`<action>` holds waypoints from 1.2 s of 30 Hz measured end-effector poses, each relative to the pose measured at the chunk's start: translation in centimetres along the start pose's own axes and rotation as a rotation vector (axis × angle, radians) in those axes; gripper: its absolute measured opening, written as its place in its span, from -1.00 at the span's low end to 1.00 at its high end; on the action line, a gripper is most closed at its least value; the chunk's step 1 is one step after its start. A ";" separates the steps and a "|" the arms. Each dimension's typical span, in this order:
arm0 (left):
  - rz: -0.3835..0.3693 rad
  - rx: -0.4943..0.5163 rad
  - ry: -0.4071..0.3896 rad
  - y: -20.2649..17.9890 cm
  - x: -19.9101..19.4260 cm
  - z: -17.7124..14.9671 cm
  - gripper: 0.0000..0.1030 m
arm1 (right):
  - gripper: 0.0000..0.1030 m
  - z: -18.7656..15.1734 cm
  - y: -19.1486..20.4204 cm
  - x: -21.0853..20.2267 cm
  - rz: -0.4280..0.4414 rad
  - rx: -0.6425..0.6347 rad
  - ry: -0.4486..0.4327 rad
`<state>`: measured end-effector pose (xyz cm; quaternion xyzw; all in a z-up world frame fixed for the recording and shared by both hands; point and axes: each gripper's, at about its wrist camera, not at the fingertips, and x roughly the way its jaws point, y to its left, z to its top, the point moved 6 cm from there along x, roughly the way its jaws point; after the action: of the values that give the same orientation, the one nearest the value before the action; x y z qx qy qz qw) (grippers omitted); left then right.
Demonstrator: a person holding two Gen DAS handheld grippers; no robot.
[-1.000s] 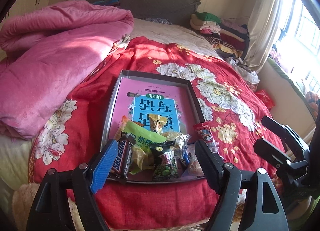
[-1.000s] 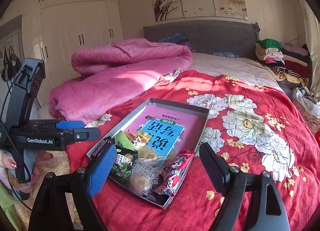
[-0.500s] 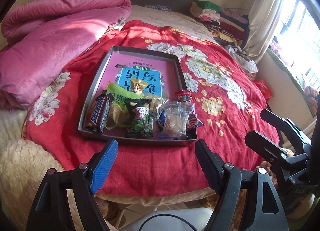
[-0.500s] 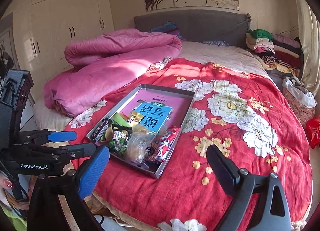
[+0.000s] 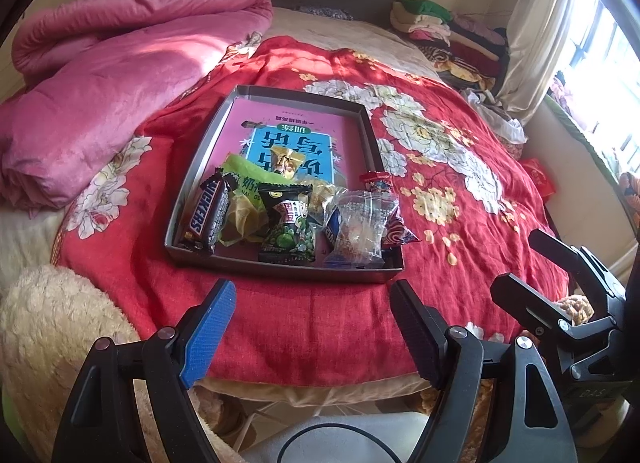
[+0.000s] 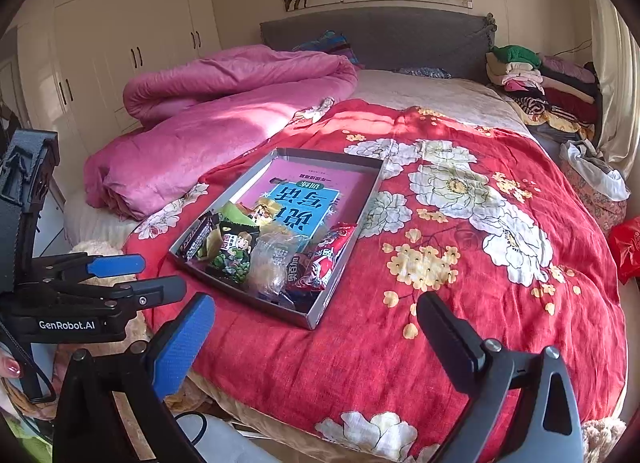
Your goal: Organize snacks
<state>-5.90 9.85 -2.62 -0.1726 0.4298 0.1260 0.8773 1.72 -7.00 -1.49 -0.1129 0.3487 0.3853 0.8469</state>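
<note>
1. My left gripper (image 5: 310, 327) and right gripper (image 6: 316, 327) hang off the bed's near edge – fingers apart, holding nothing.
2. The snacks (image 5: 288, 211) lie heaped at the tray's (image 5: 280, 265) near end – gathered, unsorted; that fits starting or finishing.

Ahead of our tongs, the bed (image 6: 420, 91) bore a red blanket (image 5: 460, 199), a pink quilt (image 5: 108, 75), a tray (image 5: 188, 199), and folded clothes (image 6: 536, 83).
</note>
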 end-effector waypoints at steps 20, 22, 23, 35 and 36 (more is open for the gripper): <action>0.029 0.015 0.015 0.0 0.4 -0.1 0.56 | 0.98 -0.3 0.0 0.3 -0.007 -0.002 0.012; 0.033 0.018 0.017 0.0 0.5 -0.1 0.56 | 0.98 -0.3 0.0 0.3 -0.006 -0.005 0.013; 0.036 0.018 0.017 0.0 0.5 -0.1 0.56 | 0.98 -0.3 0.0 0.4 -0.007 -0.006 0.014; 0.047 0.020 0.012 0.1 0.3 0.1 0.56 | 0.98 -0.4 0.1 0.5 -0.013 -0.009 0.014; 0.047 0.018 0.012 0.2 0.3 0.1 0.56 | 0.98 -0.4 0.1 0.4 -0.015 -0.008 0.011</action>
<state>-5.71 10.06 -2.89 -0.1550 0.4404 0.1417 0.8729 1.65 -6.86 -2.03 -0.1212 0.3511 0.3797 0.8472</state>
